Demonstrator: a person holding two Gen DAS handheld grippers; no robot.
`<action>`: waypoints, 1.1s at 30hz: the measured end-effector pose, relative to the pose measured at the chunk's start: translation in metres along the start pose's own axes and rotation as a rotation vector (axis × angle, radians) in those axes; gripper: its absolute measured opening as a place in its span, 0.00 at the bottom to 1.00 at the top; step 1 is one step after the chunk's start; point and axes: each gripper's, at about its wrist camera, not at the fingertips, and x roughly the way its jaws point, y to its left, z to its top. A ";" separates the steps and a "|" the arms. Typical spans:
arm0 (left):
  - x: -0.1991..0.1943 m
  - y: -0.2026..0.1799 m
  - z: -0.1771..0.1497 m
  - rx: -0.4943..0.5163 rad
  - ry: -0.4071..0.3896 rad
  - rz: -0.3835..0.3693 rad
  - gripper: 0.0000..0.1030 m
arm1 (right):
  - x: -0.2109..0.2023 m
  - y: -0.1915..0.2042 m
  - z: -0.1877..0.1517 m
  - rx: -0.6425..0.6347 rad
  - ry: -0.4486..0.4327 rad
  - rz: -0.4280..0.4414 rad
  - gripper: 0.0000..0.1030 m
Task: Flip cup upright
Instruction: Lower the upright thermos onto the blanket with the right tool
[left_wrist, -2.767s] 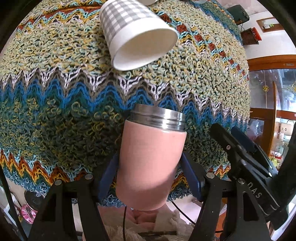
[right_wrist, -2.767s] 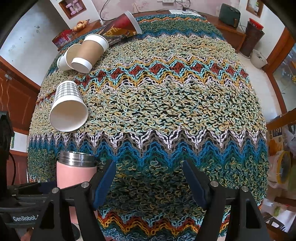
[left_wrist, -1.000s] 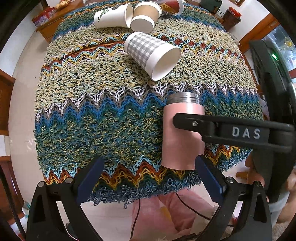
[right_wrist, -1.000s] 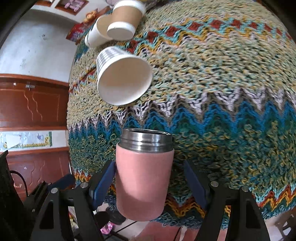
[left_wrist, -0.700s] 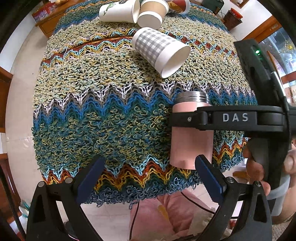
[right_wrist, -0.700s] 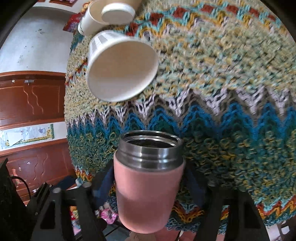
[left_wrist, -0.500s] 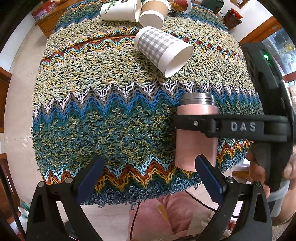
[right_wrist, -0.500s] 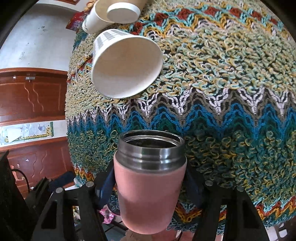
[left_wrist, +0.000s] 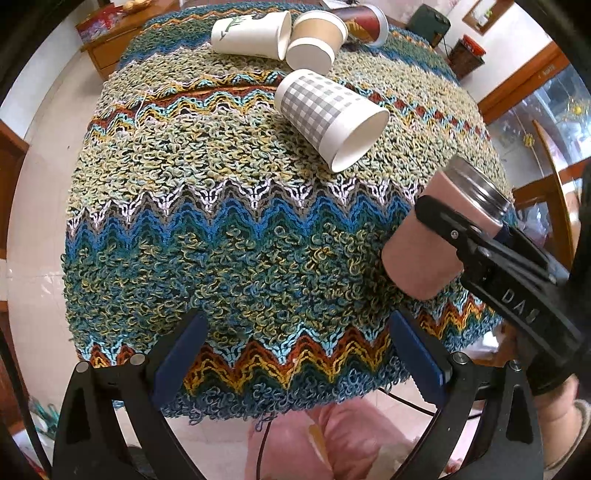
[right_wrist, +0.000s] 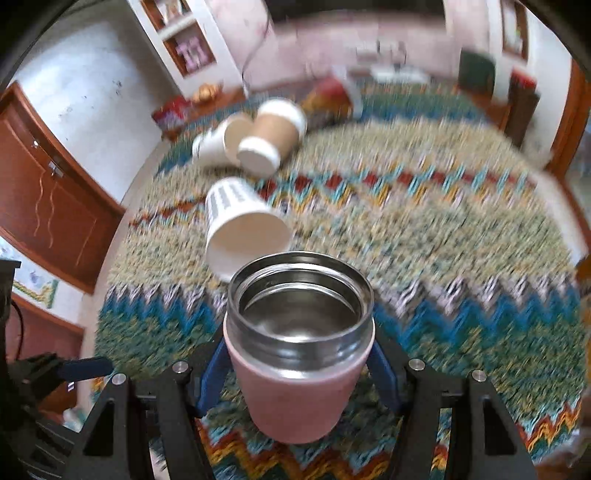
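Wool in zigzag bands is covering the table (left_wrist: 229, 236), the largest thing in view, and 4 paper cups are lying on their sides across it: a checked cup (left_wrist: 328, 118) nearest, a white cup (left_wrist: 251, 35), a brown cup (left_wrist: 317, 44) and a red cup (left_wrist: 364, 22) farther back. Held above the near right edge, the pink steel tumbler (right_wrist: 301, 347) is being carried by the right gripper (right_wrist: 299, 373), whose jaws are clamped on its pink sleeve. Half a second ago it was standing straight in the grip; now it is tilting, mouth swinging up and to the right in the left view, long axis slanted, so I judge the flip underway but unfinished. The left gripper (left_wrist: 295, 354) is hanging spread wide and empty over the near fringe.
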 end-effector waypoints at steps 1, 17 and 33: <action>0.000 0.002 -0.002 -0.008 -0.005 -0.005 0.96 | -0.002 0.001 -0.004 -0.007 -0.049 -0.009 0.65; 0.002 0.014 -0.019 -0.117 -0.097 -0.012 0.96 | -0.021 0.009 -0.051 -0.165 -0.375 -0.159 0.65; -0.011 0.005 -0.011 -0.130 -0.206 -0.011 0.96 | -0.020 0.016 -0.076 -0.178 -0.416 -0.189 0.65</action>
